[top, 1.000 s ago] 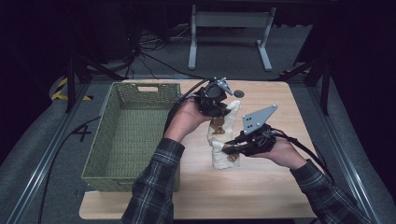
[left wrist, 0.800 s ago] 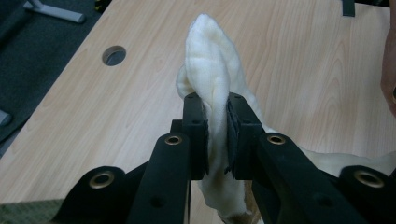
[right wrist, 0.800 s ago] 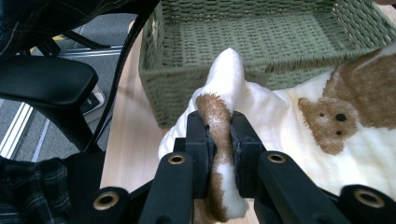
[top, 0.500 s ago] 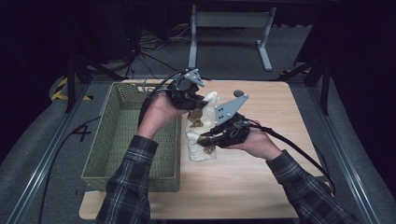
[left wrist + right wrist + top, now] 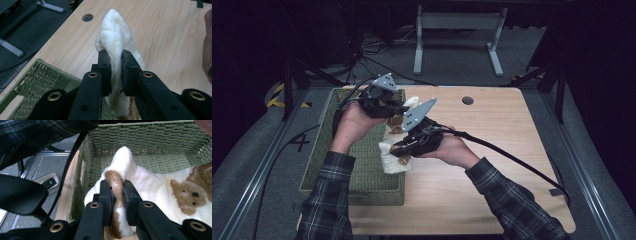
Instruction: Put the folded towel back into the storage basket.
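Observation:
A folded cream towel (image 5: 393, 150) with brown bear prints hangs between both grippers, over the right rim of the green wicker basket (image 5: 362, 172). My left gripper (image 5: 398, 107) is shut on the towel's far end; in the left gripper view its jaws pinch a plain cream fold (image 5: 115, 37) at my left gripper (image 5: 115, 67). My right gripper (image 5: 398, 149) is shut on the near end; in the right gripper view a brown-patched fold (image 5: 117, 182) sits between the jaws of my right gripper (image 5: 117, 191), with the basket (image 5: 150, 142) right behind and a bear print (image 5: 190, 193) at the right.
The wooden table (image 5: 502, 165) stretches to the right of the basket, with a round cable hole (image 5: 467, 100) near its far edge. A black cable (image 5: 507, 155) trails from the right gripper across the table. A grey stand (image 5: 457, 35) is on the floor beyond.
Both hands have carried the towel leftward, from the middle of the table to the basket's right rim. Both grips on it are unchanged.

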A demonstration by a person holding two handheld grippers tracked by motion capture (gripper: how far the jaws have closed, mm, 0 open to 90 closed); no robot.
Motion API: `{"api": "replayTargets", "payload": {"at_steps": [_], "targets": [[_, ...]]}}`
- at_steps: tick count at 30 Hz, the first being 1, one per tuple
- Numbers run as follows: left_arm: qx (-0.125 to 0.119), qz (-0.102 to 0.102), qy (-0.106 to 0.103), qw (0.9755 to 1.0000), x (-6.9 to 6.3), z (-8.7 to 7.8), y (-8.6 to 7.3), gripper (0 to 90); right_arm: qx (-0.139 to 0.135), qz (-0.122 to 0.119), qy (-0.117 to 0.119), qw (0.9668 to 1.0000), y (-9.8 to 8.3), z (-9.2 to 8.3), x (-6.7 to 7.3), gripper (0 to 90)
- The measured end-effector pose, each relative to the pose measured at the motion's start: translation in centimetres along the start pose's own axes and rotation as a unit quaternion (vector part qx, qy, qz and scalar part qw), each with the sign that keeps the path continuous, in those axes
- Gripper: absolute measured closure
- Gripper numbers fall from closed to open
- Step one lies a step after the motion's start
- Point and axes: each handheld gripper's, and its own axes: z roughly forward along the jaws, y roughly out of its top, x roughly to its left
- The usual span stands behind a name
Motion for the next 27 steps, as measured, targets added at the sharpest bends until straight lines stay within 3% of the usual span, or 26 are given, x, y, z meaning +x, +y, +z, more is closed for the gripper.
{"api": "replayTargets", "payload": {"at_steps": [9, 18, 27], "targets": [[-0.002, -0.019, -0.001, 0.9998, 0.1, -0.1, -2.7, 80.3, -0.005, 0.012, 0.012, 0.9998, 0.2, 3.1, -0.1, 80.6], [-0.006, -0.039, -0.014, 0.9991, -0.3, 1.0, -5.3, 80.3, 0.013, 0.022, 0.024, 0.9994, -1.3, 6.0, 0.2, 80.3], [0.001, -0.048, -0.021, 0.9986, -0.6, 1.7, -6.5, 80.3, 0.045, 0.027, 0.031, 0.9981, -2.6, 7.7, 0.7, 79.4]]}}
